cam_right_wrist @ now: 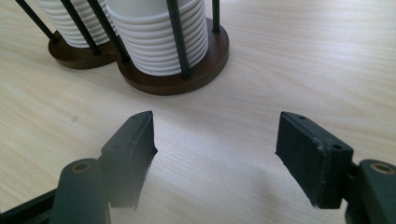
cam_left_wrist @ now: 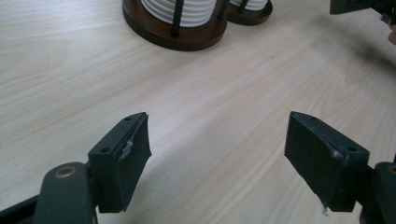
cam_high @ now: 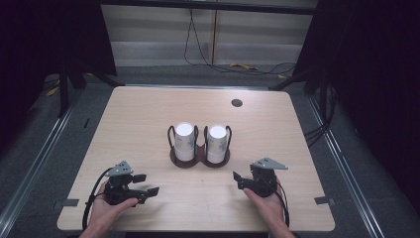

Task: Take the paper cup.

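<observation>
While both hand-held tools rest low over the pale wooden table (cam_high: 148, 114) near the person's edge, the work looks to be at its very start: an approach toward the two stacks of white ribbed paper cups that stand in a dark brown double-round wooden holder with thin black wire uprights (cam_high: 199, 157). That holder sits at the middle of the table, and everything else can be placed from it.

The left stack of white cups (cam_high: 183, 141) and the right stack of white cups (cam_high: 217, 143) stand upright side by side, each ringed by its wires, and both appear untouched. The left gripper (cam_high: 147, 183) lies on the near side of the holder and off to its left, well apart from it. The right gripper (cam_high: 236, 180) lies on the near side too, off to the holder's right, somewhat closer but also clear of it.

In the left gripper view, the black jaws stand apart with bare table between them and the holder's base (cam_left_wrist: 173, 36) ahead. In the right gripper view, the jaws are likewise spread, with nothing between them, and the nearer stack (cam_right_wrist: 156, 35) rises just beyond. Neither tool holds or touches anything.

As I judge it, the next move calls for lifting one gripper forward and up to the top of a stack. There it must come in between the wire uprights, close on the rim of the topmost cup alone, and draw it straight up so the wires are not snagged.
</observation>
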{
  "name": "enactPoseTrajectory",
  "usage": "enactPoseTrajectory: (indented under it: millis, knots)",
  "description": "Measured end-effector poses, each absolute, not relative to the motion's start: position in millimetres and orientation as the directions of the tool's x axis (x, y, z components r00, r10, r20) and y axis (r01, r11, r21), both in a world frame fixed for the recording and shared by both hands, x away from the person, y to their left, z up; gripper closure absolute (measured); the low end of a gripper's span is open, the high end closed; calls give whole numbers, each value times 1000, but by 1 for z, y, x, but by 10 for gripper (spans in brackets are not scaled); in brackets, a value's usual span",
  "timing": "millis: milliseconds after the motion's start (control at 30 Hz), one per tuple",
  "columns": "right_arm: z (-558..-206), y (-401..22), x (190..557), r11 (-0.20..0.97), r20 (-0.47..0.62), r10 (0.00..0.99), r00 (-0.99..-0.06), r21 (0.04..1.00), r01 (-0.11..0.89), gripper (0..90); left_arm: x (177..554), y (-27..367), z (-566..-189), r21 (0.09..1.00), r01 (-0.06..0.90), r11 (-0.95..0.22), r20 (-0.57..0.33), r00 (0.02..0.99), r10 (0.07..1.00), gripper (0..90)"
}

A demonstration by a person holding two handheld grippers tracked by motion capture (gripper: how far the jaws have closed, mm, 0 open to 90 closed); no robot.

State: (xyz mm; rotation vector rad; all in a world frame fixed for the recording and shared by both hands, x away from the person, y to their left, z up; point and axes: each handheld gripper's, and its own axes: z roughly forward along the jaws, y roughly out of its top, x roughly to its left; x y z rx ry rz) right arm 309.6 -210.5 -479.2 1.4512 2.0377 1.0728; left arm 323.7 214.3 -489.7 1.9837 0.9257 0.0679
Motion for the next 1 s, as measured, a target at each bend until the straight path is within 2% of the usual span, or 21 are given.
enactPoseTrajectory:
  millis: [333,433,800,1000]
  knots:
    - [-478,-206,309,202,87,903,-420,777,597,272,327,213,-490,760,577,-300,-293,715,635,222]
    - [-477,-200,309,255,58,880,-471,778,573,245,325,213,-490,762,570,-306,-288,723,628,218]
    - [-476,-189,303,332,93,790,-606,766,550,235,326,211,-490,763,558,-328,-271,736,620,213]
    - [-474,-186,303,352,90,770,-632,767,537,238,325,211,-489,761,557,-331,-266,735,624,213]
